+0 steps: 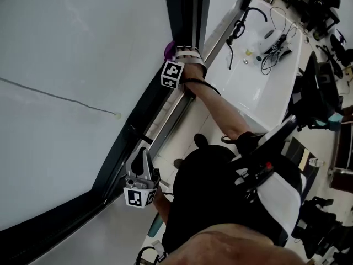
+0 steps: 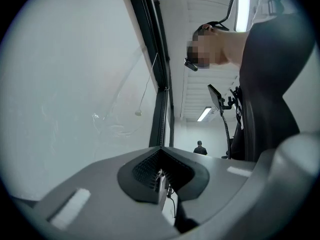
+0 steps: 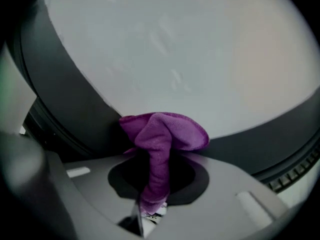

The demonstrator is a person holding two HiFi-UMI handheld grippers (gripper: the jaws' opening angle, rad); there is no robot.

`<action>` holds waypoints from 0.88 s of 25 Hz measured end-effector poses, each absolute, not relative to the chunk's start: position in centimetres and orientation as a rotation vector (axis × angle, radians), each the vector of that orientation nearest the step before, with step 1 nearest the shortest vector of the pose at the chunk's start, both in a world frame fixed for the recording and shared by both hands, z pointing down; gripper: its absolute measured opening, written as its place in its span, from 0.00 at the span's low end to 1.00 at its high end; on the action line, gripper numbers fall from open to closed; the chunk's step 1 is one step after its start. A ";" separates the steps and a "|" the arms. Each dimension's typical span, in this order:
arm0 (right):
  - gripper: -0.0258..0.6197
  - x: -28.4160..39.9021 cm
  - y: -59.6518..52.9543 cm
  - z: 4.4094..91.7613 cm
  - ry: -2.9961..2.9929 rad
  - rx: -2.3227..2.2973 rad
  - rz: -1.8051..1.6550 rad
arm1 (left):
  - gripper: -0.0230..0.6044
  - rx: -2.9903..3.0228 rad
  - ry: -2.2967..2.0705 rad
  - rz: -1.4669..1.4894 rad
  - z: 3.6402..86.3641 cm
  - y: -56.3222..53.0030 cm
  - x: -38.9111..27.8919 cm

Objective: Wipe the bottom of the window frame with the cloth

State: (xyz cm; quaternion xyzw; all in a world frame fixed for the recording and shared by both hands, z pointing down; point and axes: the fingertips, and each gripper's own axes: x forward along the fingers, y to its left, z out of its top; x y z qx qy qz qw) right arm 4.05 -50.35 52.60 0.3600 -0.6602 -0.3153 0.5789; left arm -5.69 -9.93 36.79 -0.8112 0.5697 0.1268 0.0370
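Nearest, the left claw [image 1: 143,158] is held shut on nothing just beside the dark window frame [image 1: 144,106], probably so that it is out of the wiping path. Farther along, the right claw [image 3: 157,186] is clamped on a purple cloth [image 3: 162,134], bunched into a strip whose long axis is laid along the jaws. Its flared free end is pointed at and pressed against the frame below the glass pane [image 3: 190,44], so the wad, not the claw, is what touches.

This looks like an office-style lab or workroom: a long white desk [image 1: 259,95] strewn with black cables and gadgets [image 1: 274,47], a ceiling strip light [image 2: 204,114], and a tall pane in a dark window frame [image 1: 190,10].
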 end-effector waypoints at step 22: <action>0.14 -0.1 -45.1 52.6 -2.044 0.625 -0.542 | 0.04 -2.525 1.721 0.404 37.1 -10.3 -6.0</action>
